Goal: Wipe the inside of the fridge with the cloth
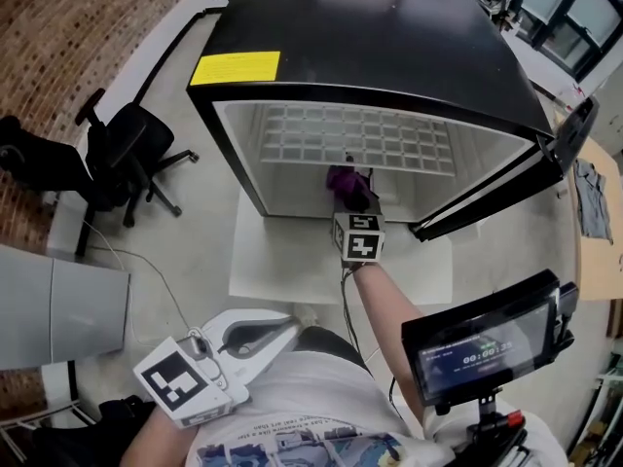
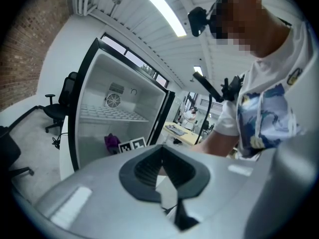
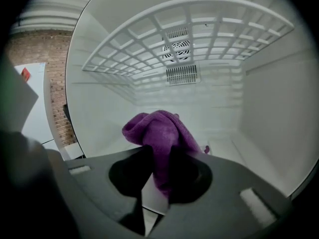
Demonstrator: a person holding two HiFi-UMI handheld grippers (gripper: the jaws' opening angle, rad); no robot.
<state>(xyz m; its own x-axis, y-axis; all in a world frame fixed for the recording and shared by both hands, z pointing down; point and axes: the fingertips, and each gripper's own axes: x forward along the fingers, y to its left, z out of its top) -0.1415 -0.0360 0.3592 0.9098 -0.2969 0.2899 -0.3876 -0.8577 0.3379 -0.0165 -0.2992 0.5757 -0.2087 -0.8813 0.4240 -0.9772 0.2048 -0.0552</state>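
Right gripper [image 3: 159, 176] was clamped on the purple cloth [image 3: 158, 131], center frame, inside the fridge [image 3: 279, 108] under the shelf [image 3: 199, 34]. Cloth looked soft, light and floppy, best pinched on a bunched fold. Left gripper [image 1: 255, 339] was closed on nothing, lower left.

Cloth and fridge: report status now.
Right gripper shut on purple cloth, inside fridge under the shelf. Left gripper shut, empty, held low. Door open, nothing in the way.
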